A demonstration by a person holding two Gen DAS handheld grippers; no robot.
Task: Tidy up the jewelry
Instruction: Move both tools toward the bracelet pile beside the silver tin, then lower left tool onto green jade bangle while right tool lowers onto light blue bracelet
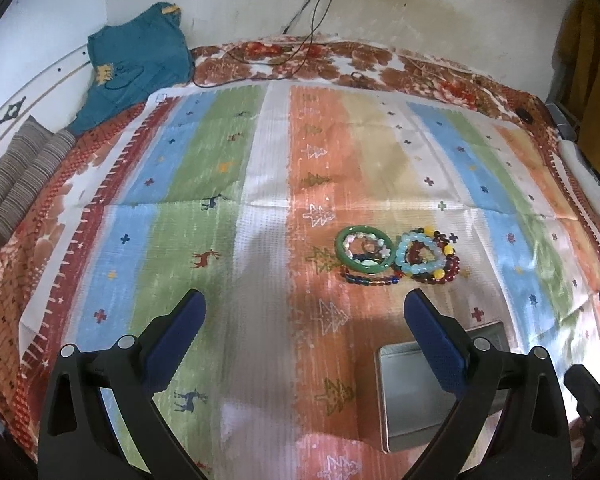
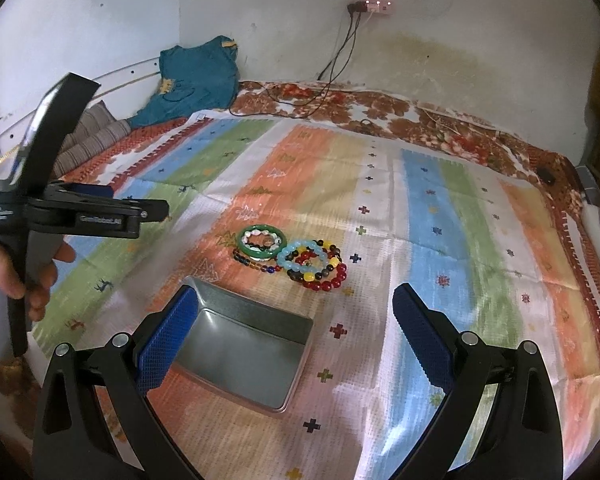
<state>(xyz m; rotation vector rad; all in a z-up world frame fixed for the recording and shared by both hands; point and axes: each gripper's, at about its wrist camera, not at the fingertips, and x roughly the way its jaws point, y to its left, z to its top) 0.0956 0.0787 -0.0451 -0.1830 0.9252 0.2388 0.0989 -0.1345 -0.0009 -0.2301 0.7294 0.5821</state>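
Observation:
A pile of bracelets lies on the striped cloth: a green bangle (image 1: 342,246) (image 2: 246,249), a light blue bead bracelet (image 1: 416,266) (image 2: 290,264), a red bead bracelet (image 1: 454,266) (image 2: 336,280) and a dark multicolour bead strand (image 1: 364,279) (image 2: 256,266). An open, empty metal tin (image 1: 410,412) (image 2: 244,356) sits nearer than the pile. My left gripper (image 1: 304,312) is open and empty, short of the pile and left of the tin; it also shows in the right wrist view (image 2: 100,204). My right gripper (image 2: 296,312) is open and empty, above the tin's right edge.
The striped cloth (image 1: 204,208) (image 2: 440,240) covers a bed with a floral sheet (image 1: 340,60). A teal garment (image 1: 140,60) (image 2: 196,76) and a striped pillow (image 1: 24,172) lie at the far left. Cables (image 2: 340,72) run down the back wall.

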